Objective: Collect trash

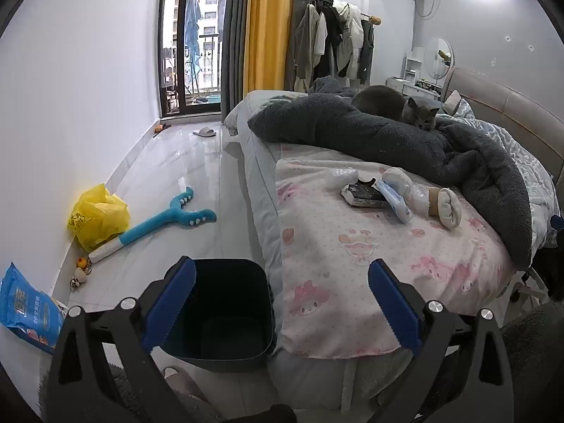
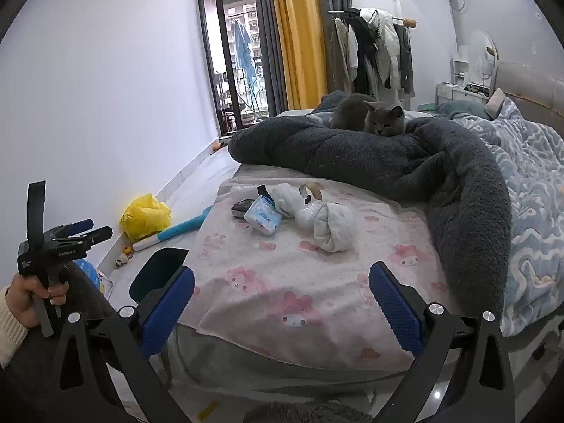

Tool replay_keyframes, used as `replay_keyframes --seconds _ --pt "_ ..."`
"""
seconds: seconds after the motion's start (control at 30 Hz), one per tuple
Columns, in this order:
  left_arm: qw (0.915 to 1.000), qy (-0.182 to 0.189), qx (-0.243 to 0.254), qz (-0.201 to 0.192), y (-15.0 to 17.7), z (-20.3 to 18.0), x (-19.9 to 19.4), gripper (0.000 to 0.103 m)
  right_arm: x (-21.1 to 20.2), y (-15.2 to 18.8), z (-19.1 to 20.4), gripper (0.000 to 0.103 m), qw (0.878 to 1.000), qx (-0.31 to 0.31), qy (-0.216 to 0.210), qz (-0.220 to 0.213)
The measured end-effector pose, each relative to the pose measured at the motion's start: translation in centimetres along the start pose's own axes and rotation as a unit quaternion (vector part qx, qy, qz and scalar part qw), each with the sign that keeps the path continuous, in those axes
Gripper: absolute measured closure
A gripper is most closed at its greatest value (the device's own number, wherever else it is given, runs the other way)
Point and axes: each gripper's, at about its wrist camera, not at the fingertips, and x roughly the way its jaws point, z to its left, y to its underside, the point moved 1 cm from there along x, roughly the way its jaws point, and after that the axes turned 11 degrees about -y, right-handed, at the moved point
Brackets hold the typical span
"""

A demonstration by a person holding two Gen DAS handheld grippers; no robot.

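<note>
A small heap of trash lies on the pink sheet (image 1: 335, 253) of the bed: a black packet (image 1: 363, 195), a blue-white tissue pack (image 1: 396, 202), crumpled clear plastic (image 1: 340, 175) and a white balled cloth (image 1: 449, 208). The right wrist view shows the same tissue pack (image 2: 262, 216), black packet (image 2: 241, 208) and white cloth (image 2: 333, 231). A dark bin (image 1: 218, 312) stands on the floor against the bed's corner, also seen as the bin (image 2: 158, 271). My left gripper (image 1: 282, 303) hangs open above the bin's edge with nothing between its fingers. My right gripper (image 2: 282, 303) is open over the sheet, short of the heap. A hand (image 2: 28, 299) holds the left gripper (image 2: 97, 229).
A grey cat (image 2: 373, 116) sits on a thick dark blanket (image 2: 405, 165) behind the heap. On the floor by the wall lie a yellow bag (image 1: 97, 216), a blue toy (image 1: 165, 218), a blue packet (image 1: 28, 312) and small toys (image 1: 81, 269).
</note>
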Motion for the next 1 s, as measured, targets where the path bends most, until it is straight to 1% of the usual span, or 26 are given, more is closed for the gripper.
replay_keyframes --seconds 0.13,0.17,0.5,0.53,1.0 --pt "1.0000 0.000 0.001 0.002 0.0 0.0 0.0 0.003 -0.2 0.2 -0.6 0.003 1.000 -0.002 0.001 0.002" --pt "1.0000 0.000 0.001 0.002 0.0 0.0 0.0 0.003 0.3 0.2 0.3 0.003 1.000 -0.009 0.008 0.006" --pt "1.0000 0.001 0.002 0.002 0.0 0.0 -0.1 0.003 0.2 -0.1 0.9 0.003 1.000 -0.007 0.005 0.003" --pt "1.0000 0.002 0.002 0.002 0.0 0.0 -0.1 0.003 0.4 0.2 0.2 0.003 1.000 -0.009 0.007 0.007" --pt "1.0000 0.000 0.001 0.003 0.0 0.0 0.0 0.003 0.3 0.1 0.4 0.003 1.000 -0.010 0.007 0.004"
